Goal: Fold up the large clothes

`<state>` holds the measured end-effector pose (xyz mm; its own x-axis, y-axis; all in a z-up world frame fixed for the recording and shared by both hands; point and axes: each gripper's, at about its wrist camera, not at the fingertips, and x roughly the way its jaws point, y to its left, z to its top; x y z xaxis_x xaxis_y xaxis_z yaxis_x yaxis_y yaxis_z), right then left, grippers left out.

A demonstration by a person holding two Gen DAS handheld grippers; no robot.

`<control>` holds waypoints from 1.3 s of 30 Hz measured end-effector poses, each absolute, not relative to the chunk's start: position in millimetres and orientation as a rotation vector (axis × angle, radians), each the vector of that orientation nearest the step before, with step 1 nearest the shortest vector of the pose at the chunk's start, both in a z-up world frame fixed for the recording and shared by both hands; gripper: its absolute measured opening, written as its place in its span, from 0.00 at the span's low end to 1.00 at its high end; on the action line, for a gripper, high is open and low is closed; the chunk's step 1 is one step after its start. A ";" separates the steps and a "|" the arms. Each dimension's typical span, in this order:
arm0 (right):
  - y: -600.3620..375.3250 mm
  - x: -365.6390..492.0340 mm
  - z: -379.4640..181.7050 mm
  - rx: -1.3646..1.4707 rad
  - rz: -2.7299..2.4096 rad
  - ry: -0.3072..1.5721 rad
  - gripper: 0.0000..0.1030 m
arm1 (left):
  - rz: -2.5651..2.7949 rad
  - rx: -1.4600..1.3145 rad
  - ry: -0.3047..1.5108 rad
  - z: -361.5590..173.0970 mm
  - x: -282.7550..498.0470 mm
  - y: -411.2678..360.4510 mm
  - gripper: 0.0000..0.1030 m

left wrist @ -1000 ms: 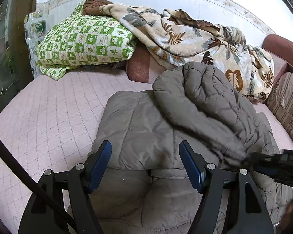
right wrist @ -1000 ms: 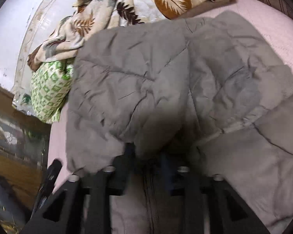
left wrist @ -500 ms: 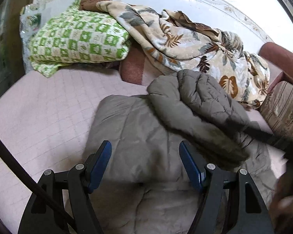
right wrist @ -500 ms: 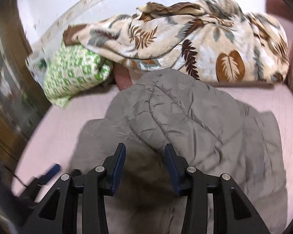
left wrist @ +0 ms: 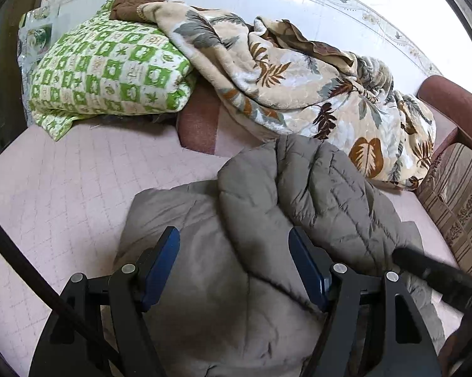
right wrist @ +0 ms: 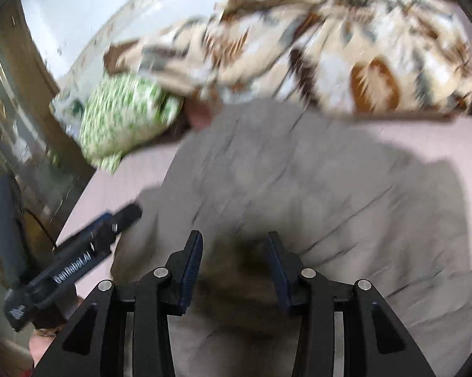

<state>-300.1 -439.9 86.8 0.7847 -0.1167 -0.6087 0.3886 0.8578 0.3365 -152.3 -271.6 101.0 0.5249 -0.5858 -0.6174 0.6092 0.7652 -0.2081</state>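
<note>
A grey quilted jacket (left wrist: 267, 220) lies on the pink bed cover (left wrist: 63, 188), one side folded over its body. My left gripper (left wrist: 236, 251) hovers open above the jacket's near part, nothing between its blue pads (left wrist: 163, 260). One dark finger of the right gripper (left wrist: 440, 276) reaches in from the right edge of the left wrist view. The right wrist view is blurred. There my right gripper (right wrist: 234, 260) stands open over the jacket (right wrist: 330, 188), its jaws apart with no cloth pinched. The left gripper (right wrist: 94, 245) shows at lower left, held by a hand (right wrist: 47, 342).
A leaf-patterned blanket (left wrist: 299, 88) and a green checked quilt (left wrist: 110, 72) are heaped at the back against the white wall. A striped cushion (left wrist: 456, 194) and a red-brown sofa arm (left wrist: 449, 103) stand at the right. A dark cable (left wrist: 31, 260) crosses the lower left.
Both grippers have drawn back and up from the jacket, which now looks smaller. The right wrist view has rolled from tilted to upright. The jacket's folded side lies still.
</note>
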 end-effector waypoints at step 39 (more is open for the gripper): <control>-363.4 -481.2 61.8 0.438 -0.328 0.716 0.63 | -0.770 0.201 0.730 85.1 -322.3 -192.5 0.74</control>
